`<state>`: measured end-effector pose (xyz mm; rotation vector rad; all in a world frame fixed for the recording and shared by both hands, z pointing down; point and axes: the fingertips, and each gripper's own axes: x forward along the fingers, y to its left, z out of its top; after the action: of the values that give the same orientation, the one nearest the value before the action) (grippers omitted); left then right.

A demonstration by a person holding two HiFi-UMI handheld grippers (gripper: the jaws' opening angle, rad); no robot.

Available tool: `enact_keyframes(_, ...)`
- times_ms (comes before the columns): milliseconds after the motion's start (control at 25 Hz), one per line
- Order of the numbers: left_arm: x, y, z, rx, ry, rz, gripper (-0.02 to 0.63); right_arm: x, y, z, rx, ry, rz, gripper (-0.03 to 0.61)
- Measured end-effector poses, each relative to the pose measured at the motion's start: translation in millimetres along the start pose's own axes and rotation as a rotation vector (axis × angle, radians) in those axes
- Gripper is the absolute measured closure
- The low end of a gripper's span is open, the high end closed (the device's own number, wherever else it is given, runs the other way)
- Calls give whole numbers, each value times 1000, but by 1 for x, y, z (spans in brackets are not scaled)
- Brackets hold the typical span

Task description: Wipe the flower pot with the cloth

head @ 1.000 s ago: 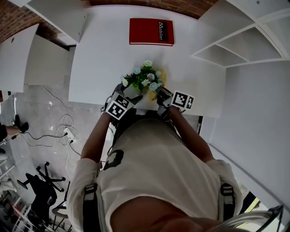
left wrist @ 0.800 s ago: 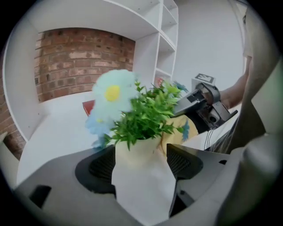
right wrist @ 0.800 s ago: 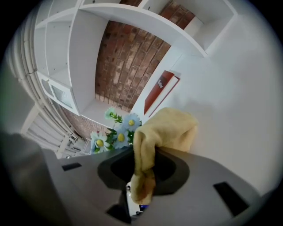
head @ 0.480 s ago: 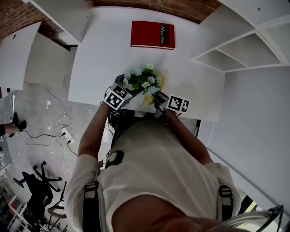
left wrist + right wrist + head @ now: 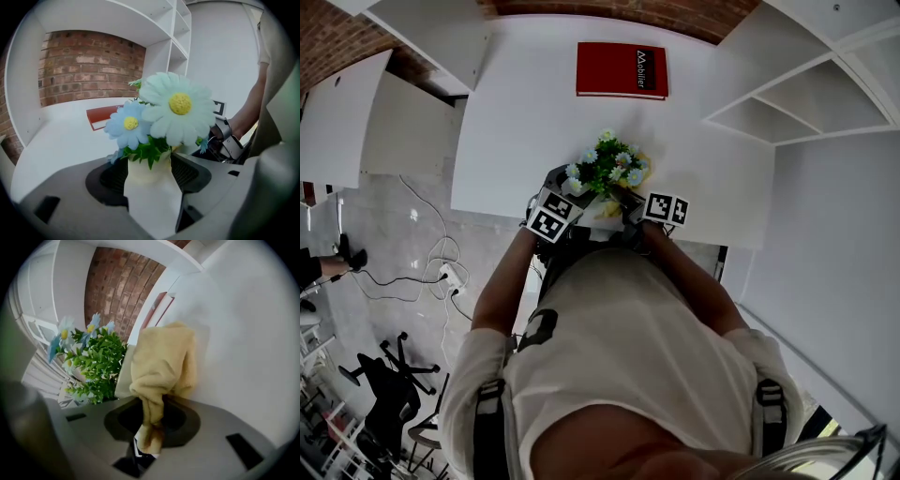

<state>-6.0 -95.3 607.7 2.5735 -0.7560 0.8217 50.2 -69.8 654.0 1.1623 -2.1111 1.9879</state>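
**Pot braced on the left, cloth laid to its right side**

The flower pot (image 5: 151, 190) is found at the near edge of the white table (image 5: 516, 122), straight in front of the person. A red book (image 5: 622, 69) lies well apart from it at the far side. The pot is set between the jaws of the left gripper (image 5: 149, 174), which have just been closing. The ribbed pads are seen against the pot's wall on both sides, below the flowers (image 5: 176, 110), so the pot is judged to be gripped.

The right gripper (image 5: 150, 425) is clamped on a gathered end of the yellow cloth (image 5: 164, 359). The rest of the cloth is bunched above the jaws and appears to rest against the right side of the pot.

For a good wipe, the left grip should be kept firm and the pot held upright, since it stands close to the table's edge and could be pushed off. The cloth is best pressed flat to the wall and drawn along it in steady strokes. The leaves should be kept clear of, because the cloth could snag there. The wall under the left pads cannot be reached until the pot is turned or regripped.
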Motion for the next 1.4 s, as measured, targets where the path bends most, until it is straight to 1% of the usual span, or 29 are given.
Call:
enact_keyframes(120,-5,2,2,2,17,-15,307,-1,-2,-1,12,25,14,494)
enact_keyframes(200,-6,6,11,5,-2,-27,291,-5,-6,1,48,20,24,492)
enact_keyframes(280,-2,6,20,18,-12,-64,275,-12,-4,3,67,7,40,491)
enact_keyframes(400,8,4,23,72,2,-93,272,-23,17,14,57,-26,117,491)
enact_keyframes(520,10,5,22,68,-4,-92,273,-34,46,31,44,-73,209,491)
enact_keyframes(600,8,3,22,66,-11,-92,273,-36,58,37,30,-86,234,491)
enact_keyframes(680,8,1,22,72,-13,-82,273,-32,58,35,21,-82,227,491)
enact_keyframes(880,10,-1,21,65,-16,-55,273,-17,38,19,55,-89,172,489)
enact_keyframes(1040,10,-1,22,65,-16,-46,273,2,14,-1,52,-11,96,491)
enact_keyframes(1200,8,-1,21,66,6,-57,273,6,8,-5,50,26,82,494)
enact_keyframes(1320,2,2,32,27,-4,-84,269,5,8,-6,52,53,87,494)
enact_keyframes(1400,3,6,40,46,-7,-94,260,2,5,-7,63,60,84,494)
